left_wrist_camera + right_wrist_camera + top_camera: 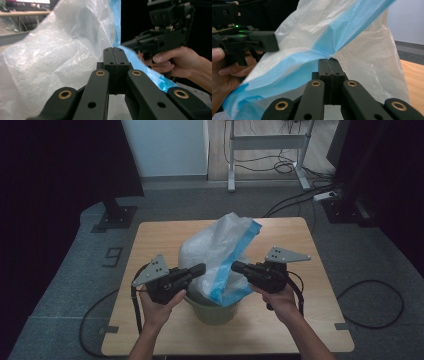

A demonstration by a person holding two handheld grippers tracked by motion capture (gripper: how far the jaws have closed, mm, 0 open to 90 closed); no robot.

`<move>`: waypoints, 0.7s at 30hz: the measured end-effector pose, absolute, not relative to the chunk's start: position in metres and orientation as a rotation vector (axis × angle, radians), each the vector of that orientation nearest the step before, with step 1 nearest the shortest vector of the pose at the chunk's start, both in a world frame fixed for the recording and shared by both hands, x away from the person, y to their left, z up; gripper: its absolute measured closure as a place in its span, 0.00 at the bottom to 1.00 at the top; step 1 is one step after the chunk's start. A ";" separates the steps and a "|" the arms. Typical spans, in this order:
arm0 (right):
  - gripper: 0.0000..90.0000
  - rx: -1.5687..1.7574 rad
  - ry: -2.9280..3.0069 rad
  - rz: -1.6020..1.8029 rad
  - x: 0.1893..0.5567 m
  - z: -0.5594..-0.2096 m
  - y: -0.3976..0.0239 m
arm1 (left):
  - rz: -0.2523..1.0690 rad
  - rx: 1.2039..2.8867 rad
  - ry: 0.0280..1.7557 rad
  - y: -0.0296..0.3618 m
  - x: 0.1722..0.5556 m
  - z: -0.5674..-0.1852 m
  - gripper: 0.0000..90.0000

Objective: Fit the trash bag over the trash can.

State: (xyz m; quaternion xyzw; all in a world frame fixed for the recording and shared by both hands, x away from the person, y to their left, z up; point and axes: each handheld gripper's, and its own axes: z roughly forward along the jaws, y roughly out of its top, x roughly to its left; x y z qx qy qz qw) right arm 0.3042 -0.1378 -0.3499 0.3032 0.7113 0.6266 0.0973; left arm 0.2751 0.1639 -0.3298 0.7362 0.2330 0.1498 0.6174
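A translucent white plastic bag [220, 247] with a blue band along its rim stands puffed up out of a small green bin [215, 312] near the front of the wooden table [300, 240]. My left gripper [200, 268] meets the bag from the left. Its jaws [113, 50] are pressed flat together at the bag's [62, 50] rim where the blue band starts. My right gripper [235, 266] comes in from the right. It [328, 60] is shut on a crease of the blue band, and the bag [367, 55] rises behind it. The two grippers face each other a short way apart.
Beyond the table stand a desk frame's white legs [267, 150] with cables and a power strip [325, 196] on the grey floor. A dark stand base [116, 217] sits at the back left. A cable loop [372, 295] lies on the floor to the right.
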 end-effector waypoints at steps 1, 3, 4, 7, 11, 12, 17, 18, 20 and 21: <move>0.99 0.909 2.114 1.835 0.305 -0.350 -0.139 | 0.352 1.686 0.537 0.165 0.275 -0.329 1.00; 0.99 0.919 2.116 1.826 0.305 -0.351 -0.139 | 0.347 1.683 0.537 0.166 0.276 -0.329 1.00; 0.99 0.927 2.117 1.818 0.305 -0.351 -0.140 | 0.344 1.682 0.543 0.167 0.276 -0.329 1.00; 0.99 0.943 2.107 1.814 0.306 -0.352 -0.143 | 0.338 1.679 0.550 0.170 0.278 -0.330 1.00; 0.99 0.948 2.106 1.808 0.307 -0.353 -0.146 | 0.326 1.682 0.560 0.172 0.279 -0.332 1.00; 0.99 0.948 2.106 1.807 0.307 -0.353 -0.146 | 0.328 1.691 0.558 0.171 0.279 -0.333 1.00; 0.99 0.922 2.113 1.803 0.305 -0.352 -0.142 | 0.364 1.720 0.562 0.162 0.279 -0.332 0.80; 0.99 0.914 2.112 1.801 0.304 -0.351 -0.141 | 0.375 1.731 0.558 0.160 0.279 -0.332 0.75; 0.99 0.899 2.118 1.788 0.303 -0.351 -0.139 | 0.394 1.748 0.551 0.156 0.279 -0.331 0.72; 0.99 0.893 2.121 1.782 0.302 -0.350 -0.138 | 0.397 1.751 0.544 0.154 0.279 -0.330 0.75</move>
